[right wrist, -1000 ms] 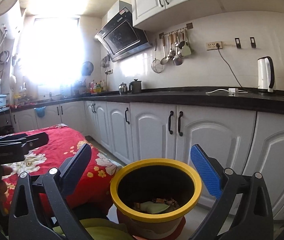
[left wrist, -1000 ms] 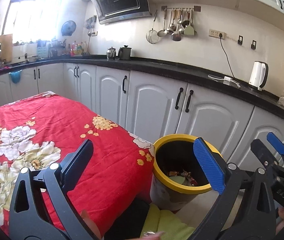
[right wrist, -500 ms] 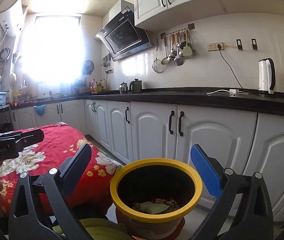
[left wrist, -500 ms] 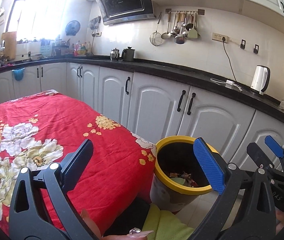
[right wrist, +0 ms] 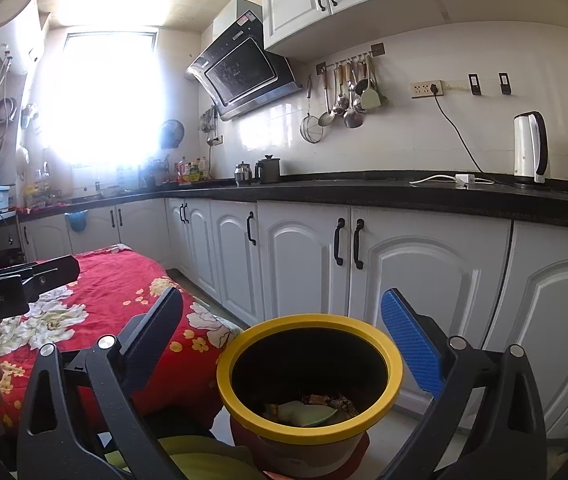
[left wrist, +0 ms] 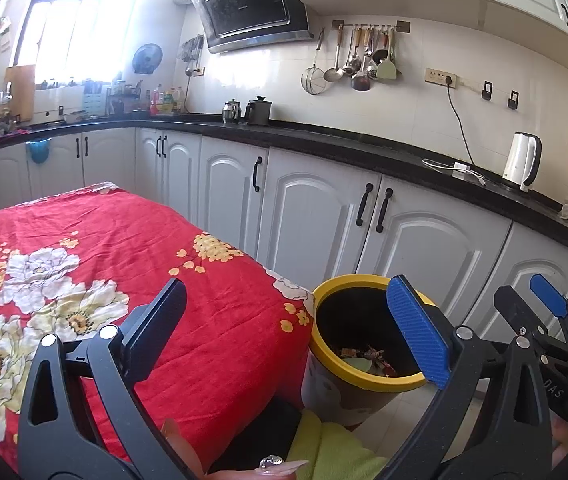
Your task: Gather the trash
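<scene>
White kitchen cabinets [left wrist: 316, 216] under a black worktop [left wrist: 364, 152] run behind a yellow-rimmed trash bin [left wrist: 368, 376] that stands on the pale floor. Wrappers and scraps [right wrist: 308, 404] lie at the bottom of its dark inside, among them a pale green piece. Just left of the bin, touching or nearly touching it, hangs the corner of a red floral tablecloth [left wrist: 96, 264] spread over a table.

Seen from the right wrist, the right hand-held gripper [right wrist: 284, 344] hovers above the bin with its jaws spread wide and nothing between them; the rim sits in the gap. The left hand-held gripper [left wrist: 288, 332] is likewise wide apart and empty, its black finger over the cloth and its blue-padded finger [left wrist: 416, 332] over the bin's right rim. Beyond that pad, at the right edge, the right tool's blue tip shows.

Farther out on the worktop stand a white electric kettle [left wrist: 522, 162] at the right, two small dark pots [left wrist: 250, 111] near the middle, and ladles and spoons [left wrist: 358, 62] hanging from a wall rail beside a black range hood [left wrist: 252, 12].
</scene>
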The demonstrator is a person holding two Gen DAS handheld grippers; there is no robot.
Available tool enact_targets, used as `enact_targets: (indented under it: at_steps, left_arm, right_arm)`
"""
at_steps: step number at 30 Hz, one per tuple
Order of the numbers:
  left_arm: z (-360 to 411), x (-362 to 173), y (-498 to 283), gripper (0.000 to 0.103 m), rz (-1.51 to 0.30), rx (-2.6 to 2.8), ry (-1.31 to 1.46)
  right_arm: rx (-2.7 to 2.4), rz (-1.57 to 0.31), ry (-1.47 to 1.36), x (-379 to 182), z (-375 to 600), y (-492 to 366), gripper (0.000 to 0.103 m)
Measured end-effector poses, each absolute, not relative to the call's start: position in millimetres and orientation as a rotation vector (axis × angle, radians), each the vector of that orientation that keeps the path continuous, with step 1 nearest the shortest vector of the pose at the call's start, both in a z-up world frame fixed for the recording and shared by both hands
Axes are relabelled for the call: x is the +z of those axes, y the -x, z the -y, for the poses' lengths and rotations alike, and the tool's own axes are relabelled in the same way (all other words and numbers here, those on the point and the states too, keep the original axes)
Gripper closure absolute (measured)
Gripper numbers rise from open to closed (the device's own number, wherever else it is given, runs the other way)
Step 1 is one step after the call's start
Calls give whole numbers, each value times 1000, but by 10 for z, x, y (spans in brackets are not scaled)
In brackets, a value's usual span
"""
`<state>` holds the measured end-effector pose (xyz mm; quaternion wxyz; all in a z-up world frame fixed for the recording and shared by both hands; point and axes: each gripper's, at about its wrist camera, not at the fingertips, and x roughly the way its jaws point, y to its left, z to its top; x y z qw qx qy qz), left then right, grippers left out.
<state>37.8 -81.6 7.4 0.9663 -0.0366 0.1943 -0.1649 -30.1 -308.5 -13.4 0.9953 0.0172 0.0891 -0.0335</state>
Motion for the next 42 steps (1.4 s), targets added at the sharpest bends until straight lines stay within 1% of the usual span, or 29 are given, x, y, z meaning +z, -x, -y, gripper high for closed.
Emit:
enact_targets:
  at_steps: [42]
  left_arm:
    - [719,20,-464,11,-407,-318,79]
  right_arm:
    - [-64,-200,-36,-215,3040,307,6]
